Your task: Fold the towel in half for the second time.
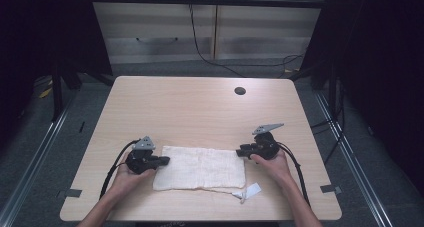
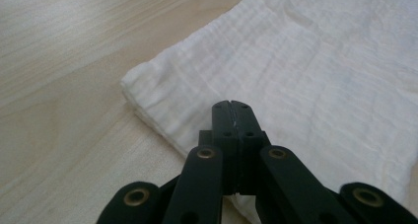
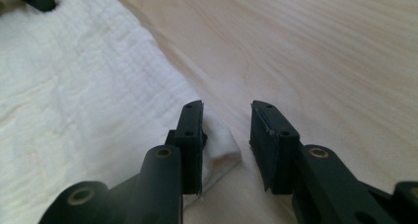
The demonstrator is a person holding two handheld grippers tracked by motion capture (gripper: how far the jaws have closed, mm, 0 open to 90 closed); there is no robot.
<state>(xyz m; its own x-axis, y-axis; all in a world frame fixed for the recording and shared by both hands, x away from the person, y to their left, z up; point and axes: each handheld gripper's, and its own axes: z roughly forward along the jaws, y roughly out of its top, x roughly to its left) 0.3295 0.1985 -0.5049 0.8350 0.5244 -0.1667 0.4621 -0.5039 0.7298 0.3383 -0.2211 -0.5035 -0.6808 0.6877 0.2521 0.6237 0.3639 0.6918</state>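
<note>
The folded white cloth (image 1: 200, 168) lies on the table's (image 1: 200, 107) near half. The left gripper (image 2: 231, 107) appears clamped on its left edge; the right gripper (image 3: 226, 116) stands open at the far-right corner, apparently releasing. Next, it needs a fresh grip.

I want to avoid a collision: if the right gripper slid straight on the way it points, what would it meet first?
Probably the folded white cloth, whose corner already lies by one jaw of the right gripper; farther along that line sits the left gripper, though depth is hard to judge.
</note>
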